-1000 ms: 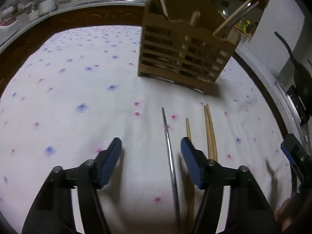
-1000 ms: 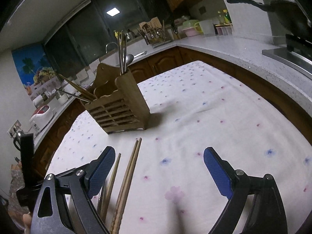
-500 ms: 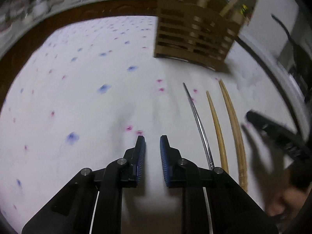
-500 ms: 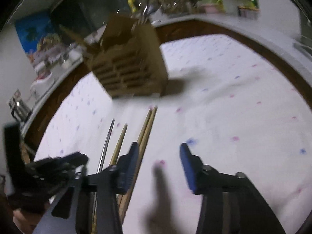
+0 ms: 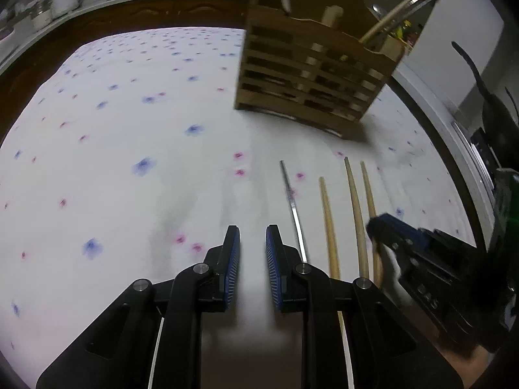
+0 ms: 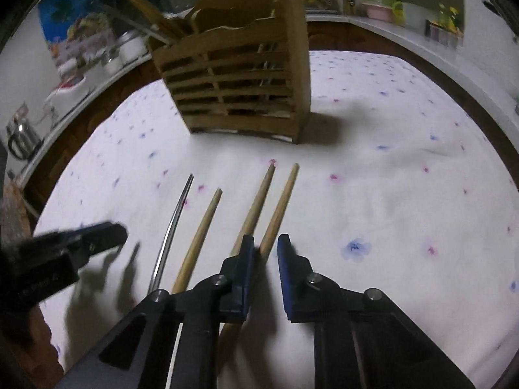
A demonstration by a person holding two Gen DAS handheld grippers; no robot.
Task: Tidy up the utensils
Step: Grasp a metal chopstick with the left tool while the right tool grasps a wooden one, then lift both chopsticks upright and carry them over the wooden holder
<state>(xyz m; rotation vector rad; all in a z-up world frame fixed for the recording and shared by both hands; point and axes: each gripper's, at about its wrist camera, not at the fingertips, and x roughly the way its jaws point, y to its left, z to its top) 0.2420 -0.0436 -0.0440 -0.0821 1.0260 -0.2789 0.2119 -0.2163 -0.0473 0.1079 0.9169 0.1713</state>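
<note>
Now left tongs (image 5: pixel 252 246) narrowed (empty), right tongs (image 6: pixel 265 253) narrow astride a wooden chopstick (image 6: pixel 279 204).

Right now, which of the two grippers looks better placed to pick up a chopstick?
The right gripper: its narrowly open jaws straddle the rightmost wooden chopstick. The left gripper hovers over bare tablecloth, left of the metal chopstick.

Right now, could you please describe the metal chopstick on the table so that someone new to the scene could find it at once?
Start at the slatted wooden holder standing on the flowered tablecloth. In front of it four sticks lie side by side, pointing toward it. The metal chopstick is the outermost one on the left in the right wrist view: thin, shiny and silver, while the wooden chopsticks beside it are thicker and tan.
</note>
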